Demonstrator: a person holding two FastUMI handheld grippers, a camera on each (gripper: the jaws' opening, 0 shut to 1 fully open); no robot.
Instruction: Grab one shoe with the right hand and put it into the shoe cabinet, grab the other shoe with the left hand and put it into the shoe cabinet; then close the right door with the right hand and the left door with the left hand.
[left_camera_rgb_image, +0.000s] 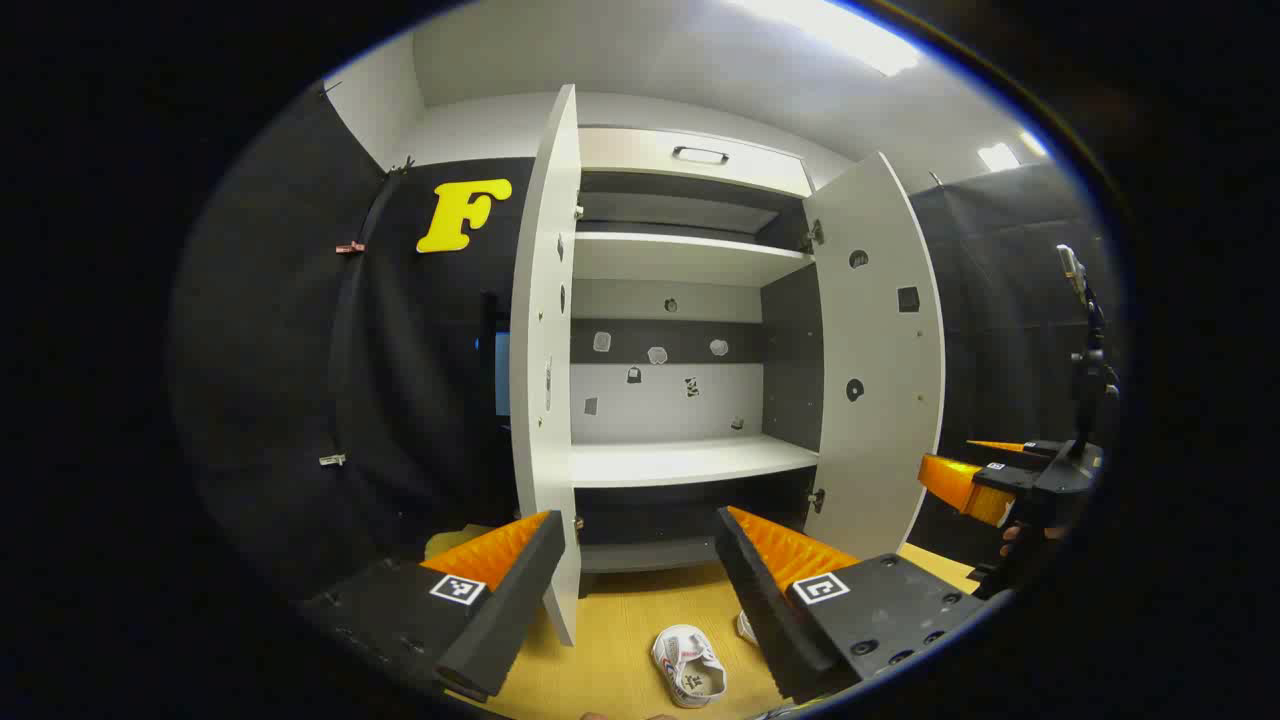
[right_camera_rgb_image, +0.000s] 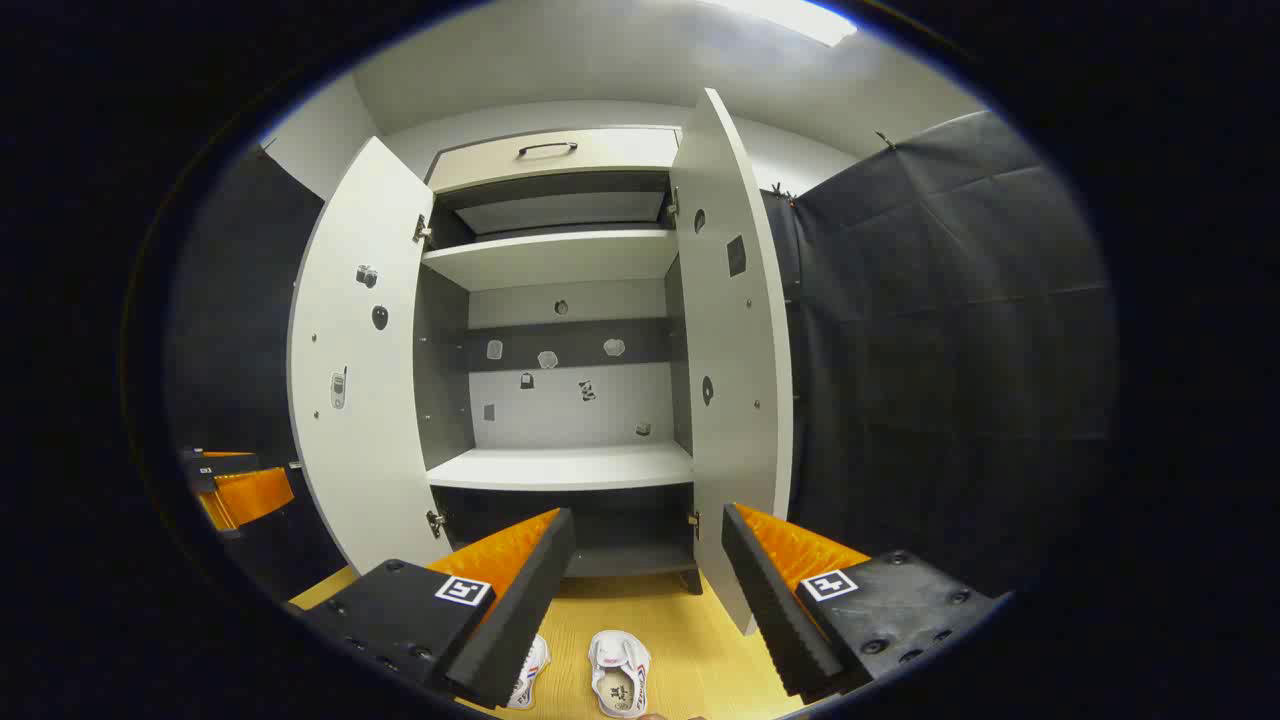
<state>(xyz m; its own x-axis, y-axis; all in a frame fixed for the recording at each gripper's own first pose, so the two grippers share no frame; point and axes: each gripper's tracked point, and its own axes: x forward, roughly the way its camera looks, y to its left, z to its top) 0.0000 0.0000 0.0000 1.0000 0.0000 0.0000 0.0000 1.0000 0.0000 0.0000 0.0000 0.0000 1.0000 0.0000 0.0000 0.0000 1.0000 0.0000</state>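
The white shoe cabinet (left_camera_rgb_image: 690, 460) (right_camera_rgb_image: 565, 465) stands ahead with both doors swung wide and its shelves bare. Two white shoes lie on the wooden floor in front of it: one (left_camera_rgb_image: 688, 665) (right_camera_rgb_image: 619, 672) in plain sight, the other (left_camera_rgb_image: 746, 626) (right_camera_rgb_image: 530, 670) partly hidden behind a finger. My left gripper (left_camera_rgb_image: 640, 590) hangs open above them, nothing between its fingers. My right gripper (right_camera_rgb_image: 645, 600) is open too, above the shoes. In the left gripper view the right gripper (left_camera_rgb_image: 985, 480) shows at the far right, held by a hand.
The left door (left_camera_rgb_image: 545, 350) (right_camera_rgb_image: 350, 360) and right door (left_camera_rgb_image: 880, 350) (right_camera_rgb_image: 730, 340) jut out toward me. A drawer with a handle (left_camera_rgb_image: 700, 155) (right_camera_rgb_image: 548, 149) tops the cabinet. Black cloth walls close both sides. A stand (left_camera_rgb_image: 1085, 340) rises at the right.
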